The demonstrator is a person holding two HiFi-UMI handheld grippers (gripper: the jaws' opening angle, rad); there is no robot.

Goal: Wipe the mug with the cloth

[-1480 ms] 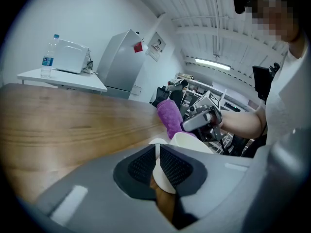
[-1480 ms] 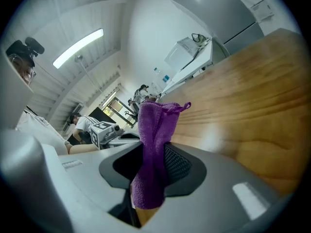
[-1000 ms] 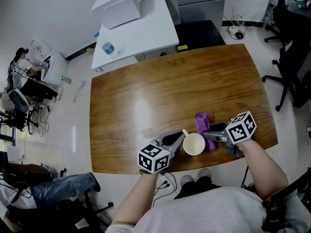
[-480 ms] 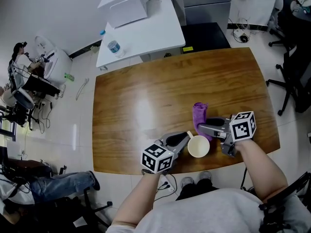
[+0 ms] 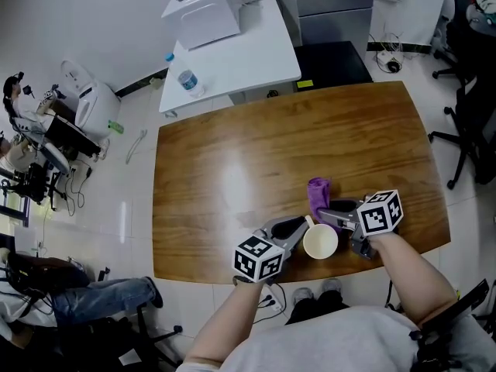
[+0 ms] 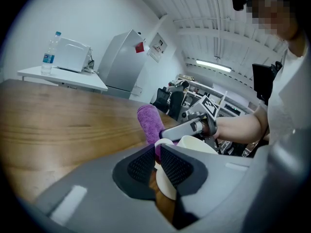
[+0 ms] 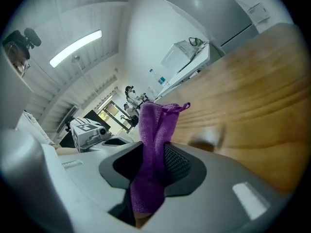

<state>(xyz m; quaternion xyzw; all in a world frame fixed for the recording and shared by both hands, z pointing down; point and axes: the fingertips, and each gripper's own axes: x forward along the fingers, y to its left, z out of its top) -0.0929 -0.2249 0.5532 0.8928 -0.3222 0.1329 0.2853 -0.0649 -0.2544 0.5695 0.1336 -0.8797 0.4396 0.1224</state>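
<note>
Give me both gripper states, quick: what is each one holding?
Left gripper: jaws closed on the mug, at its handle.
Right gripper: jaws closed on the purple cloth.

Glossy wooden table, fuzzy purple cloth

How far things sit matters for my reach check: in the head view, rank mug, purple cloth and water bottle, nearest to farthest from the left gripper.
1. Mug, gripped by the left gripper.
2. Purple cloth, just beyond the mug.
3. Water bottle, far off on the white table.
</note>
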